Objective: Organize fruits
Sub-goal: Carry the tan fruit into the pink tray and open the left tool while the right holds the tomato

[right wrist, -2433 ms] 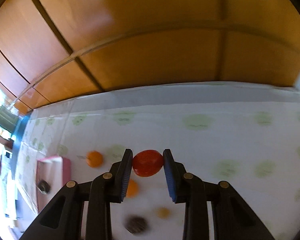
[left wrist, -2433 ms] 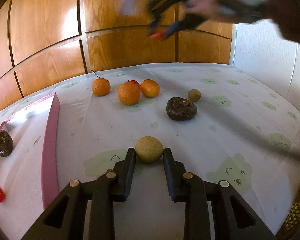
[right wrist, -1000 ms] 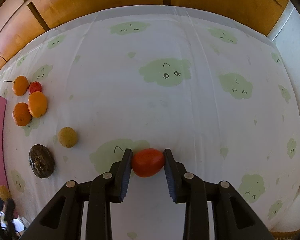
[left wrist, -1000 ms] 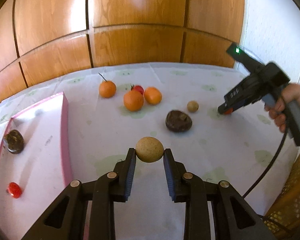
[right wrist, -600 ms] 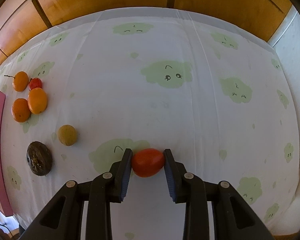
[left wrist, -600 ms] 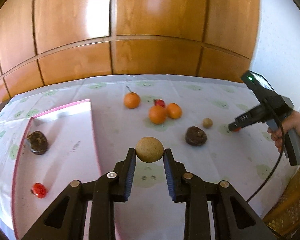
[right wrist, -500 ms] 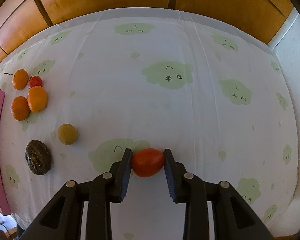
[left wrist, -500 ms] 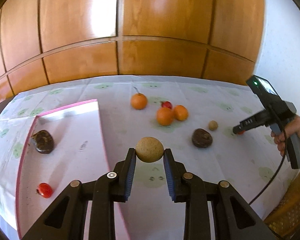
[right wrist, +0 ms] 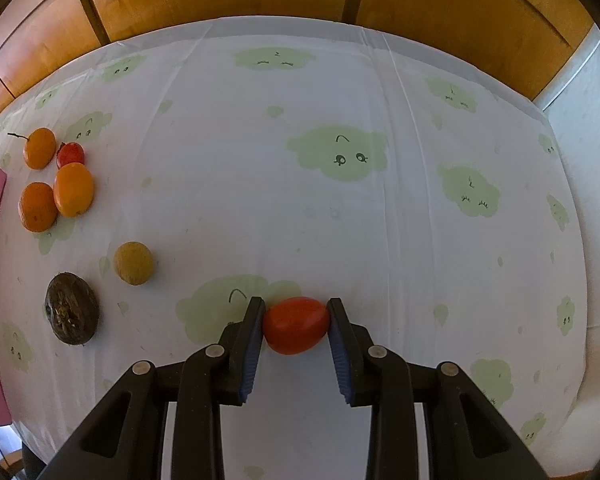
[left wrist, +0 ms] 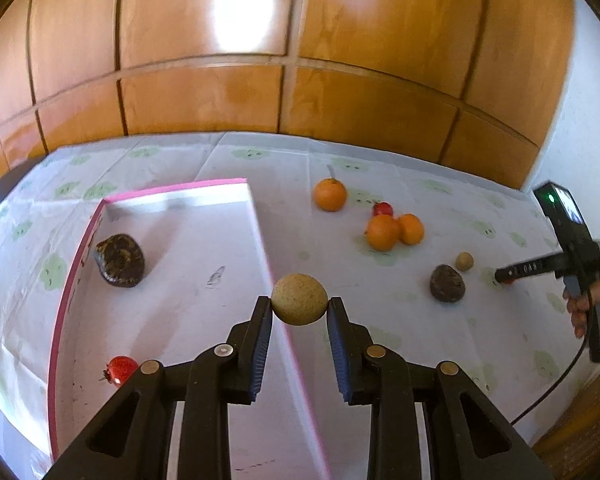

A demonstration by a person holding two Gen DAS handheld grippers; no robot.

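Note:
My left gripper (left wrist: 299, 309) is shut on a tan round fruit (left wrist: 299, 298) and holds it in the air over the right rim of the pink-edged tray (left wrist: 268, 248). The tray holds a dark wrinkled fruit (left wrist: 119, 260) and a small red fruit (left wrist: 118, 369). My right gripper (right wrist: 296, 322) is shut on a red tomato (right wrist: 296, 325) low over the tablecloth; it also shows in the left wrist view (left wrist: 508, 276) at the right.
On the cloth lie three oranges (left wrist: 330, 195) (left wrist: 382, 232) (left wrist: 411, 229), a small red fruit (left wrist: 383, 209), a small tan fruit (right wrist: 133, 263) and a dark wrinkled fruit (right wrist: 71, 308). Wood panelling stands behind the table. A cable hangs at the right.
My left gripper has carried the tan fruit up and to the left, from the cloth to over the tray's rim. My right gripper has barely moved, still low over the cloth with the tomato.

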